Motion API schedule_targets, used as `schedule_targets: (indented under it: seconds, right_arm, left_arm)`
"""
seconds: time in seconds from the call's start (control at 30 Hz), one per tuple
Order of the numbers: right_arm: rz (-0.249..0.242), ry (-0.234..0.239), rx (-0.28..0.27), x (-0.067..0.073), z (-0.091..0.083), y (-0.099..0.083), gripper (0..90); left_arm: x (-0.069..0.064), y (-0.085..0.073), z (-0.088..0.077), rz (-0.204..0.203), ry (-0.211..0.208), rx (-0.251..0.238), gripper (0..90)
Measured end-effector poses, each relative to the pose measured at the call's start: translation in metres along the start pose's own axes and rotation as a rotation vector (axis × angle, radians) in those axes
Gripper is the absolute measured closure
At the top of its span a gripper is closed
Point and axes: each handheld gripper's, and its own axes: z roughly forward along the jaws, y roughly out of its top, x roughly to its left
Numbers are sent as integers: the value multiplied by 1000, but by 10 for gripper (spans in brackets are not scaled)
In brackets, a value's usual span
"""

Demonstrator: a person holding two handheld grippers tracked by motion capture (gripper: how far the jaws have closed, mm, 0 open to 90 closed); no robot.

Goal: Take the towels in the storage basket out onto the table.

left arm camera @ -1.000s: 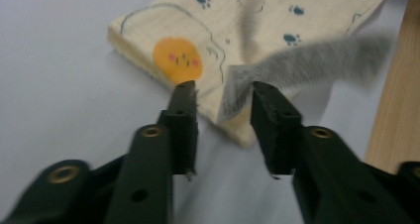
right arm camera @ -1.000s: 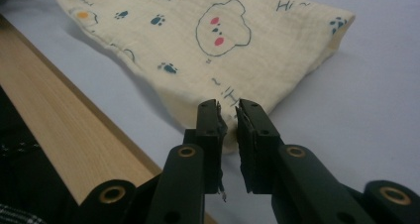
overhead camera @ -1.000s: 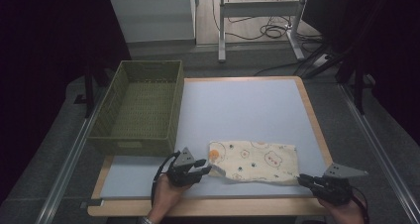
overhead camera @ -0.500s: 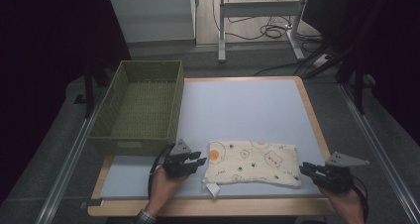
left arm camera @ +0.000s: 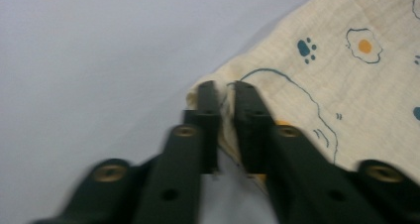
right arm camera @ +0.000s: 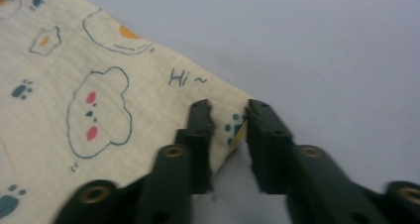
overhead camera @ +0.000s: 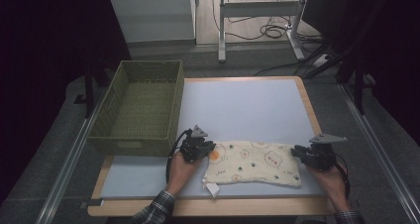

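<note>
A cream cloth (overhead camera: 252,162) printed with bears, eggs and paw marks lies flat near the front edge of the table. My left gripper (overhead camera: 210,147) is at its far left corner, and in the left gripper view the left gripper (left arm camera: 225,87) is shut on that corner of the cloth (left arm camera: 346,85). At the far right corner sits my right gripper (overhead camera: 294,151). In the right gripper view the right gripper (right arm camera: 229,107) has the corner of the cloth (right arm camera: 99,110) pinched between its jaws, slightly raised off the table.
A green woven basket (overhead camera: 148,63) stands at the table's left side, just behind my left hand. The pale blue table top (overhead camera: 237,105) stretches beyond the cloth. A small white tag (overhead camera: 213,188) sticks out at the cloth's front left corner.
Both grippers moved away from the front edge to the cloth's far corners and closed on them. The cloth now lies straighter and more stretched out.
</note>
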Motion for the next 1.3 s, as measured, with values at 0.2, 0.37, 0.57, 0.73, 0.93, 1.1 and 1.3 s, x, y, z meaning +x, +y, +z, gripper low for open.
schedule_targets:
  seconds: [0.2,0.37,0.57,0.73,0.93,1.1,1.3]
  right_arm:
    - [-9,-12,-28,2,-7,4,881]
    - [-5,-29,-42,-3,-9,16,882]
    - [28,-18,19,-11,12,10,879]
    - [26,-12,-4,-10,1,8,831]
    - [23,-38,-44,-11,-7,23,669]
    - [13,-54,28,-12,19,20,575]
    - [-7,-15,49,-6,23,14,841]
  left_arm:
    - [1,13,-15,-2,8,-54,892]
    - [7,25,-10,12,48,-26,893]
    - [25,26,18,-21,68,56,855]
    - [25,30,5,-20,47,7,728]
    - [19,40,12,32,57,13,605]
    - [27,33,33,34,83,66,576]
    - [28,30,29,11,20,56,838]
